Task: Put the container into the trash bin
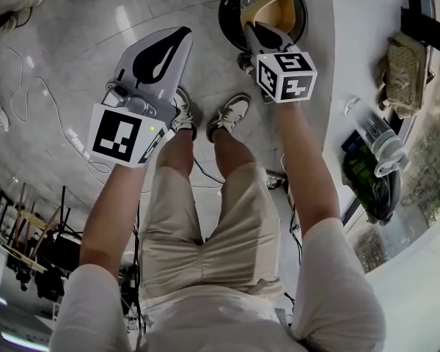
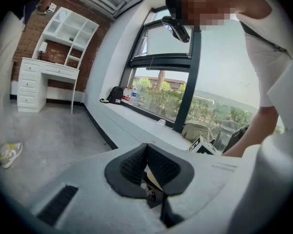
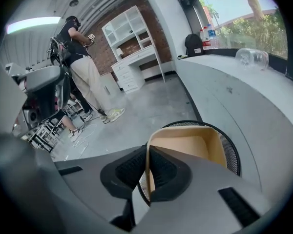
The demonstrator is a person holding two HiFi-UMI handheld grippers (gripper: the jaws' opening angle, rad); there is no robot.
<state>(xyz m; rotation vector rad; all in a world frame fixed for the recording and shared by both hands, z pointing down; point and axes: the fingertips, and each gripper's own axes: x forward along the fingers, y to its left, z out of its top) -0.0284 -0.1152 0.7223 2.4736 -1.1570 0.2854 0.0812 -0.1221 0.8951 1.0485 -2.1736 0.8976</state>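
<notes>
A tan open-topped container (image 1: 273,12) hangs over the black mesh trash bin (image 1: 231,2) on the floor ahead of my feet. My right gripper (image 1: 252,29) is shut on the container's near wall, and in the right gripper view that wall stands pinched between the pads (image 3: 163,172). There the container (image 3: 188,143) sits within the trash bin's round rim (image 3: 233,155). My left gripper (image 1: 167,52) is beside it to the left, over bare floor, jaws shut with nothing in them. In the left gripper view its pads (image 2: 129,167) meet.
A long white sill runs along the right, carrying a tan bag (image 1: 407,72), a clear plastic bottle (image 1: 381,141) and a dark bag (image 1: 367,178). My shoes (image 1: 231,112) stand just short of the bin. Cables (image 1: 29,90) lie at left. Another person (image 3: 80,62) stands by a white desk (image 3: 134,65).
</notes>
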